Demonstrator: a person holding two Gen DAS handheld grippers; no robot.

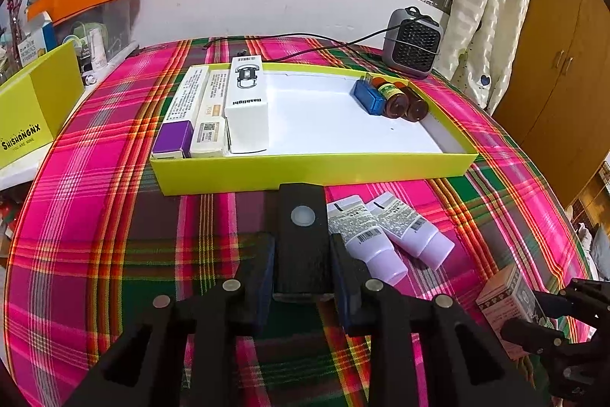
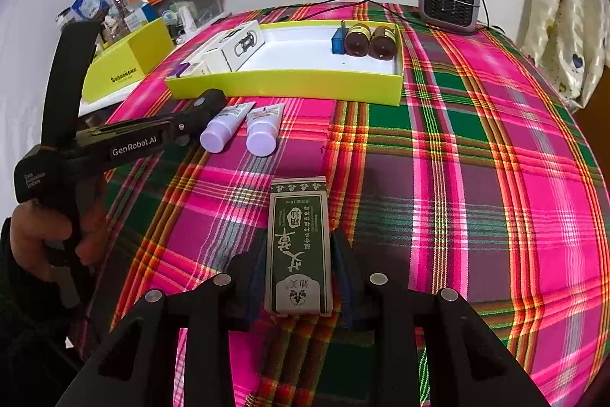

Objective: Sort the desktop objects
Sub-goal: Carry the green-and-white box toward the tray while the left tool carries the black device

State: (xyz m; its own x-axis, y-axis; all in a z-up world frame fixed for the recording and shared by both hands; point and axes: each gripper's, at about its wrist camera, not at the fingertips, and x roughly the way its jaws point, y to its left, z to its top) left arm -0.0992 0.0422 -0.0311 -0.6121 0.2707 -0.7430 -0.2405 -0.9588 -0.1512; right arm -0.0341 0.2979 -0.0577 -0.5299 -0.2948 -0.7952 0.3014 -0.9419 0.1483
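Left tongs (image 1: pixel 303 250) grip black device (image 1: pixel 303 216); right tongs (image 2: pixel 299 254) grip green box (image 2: pixel 299 246); plaid tablecloth (image 2: pixel 476 159).

You have a black flashlight (image 1: pixel 303 239) with a round white button lying flat just before the lime tray's (image 1: pixel 312 172) near wall. Two lilac tubes (image 1: pixel 389 233) lie side by side to its right, caps toward you. Nearer, right, a green-faced carton (image 2: pixel 299 250) lies flat

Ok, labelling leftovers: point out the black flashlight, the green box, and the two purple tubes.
black flashlight (image 1: pixel 303 216): left wrist view, its round button.
green box (image 2: pixel 298 246): right wrist view, printed top face.
purple tubes (image 2: pixel 260 140): right wrist view, right tube's cap.
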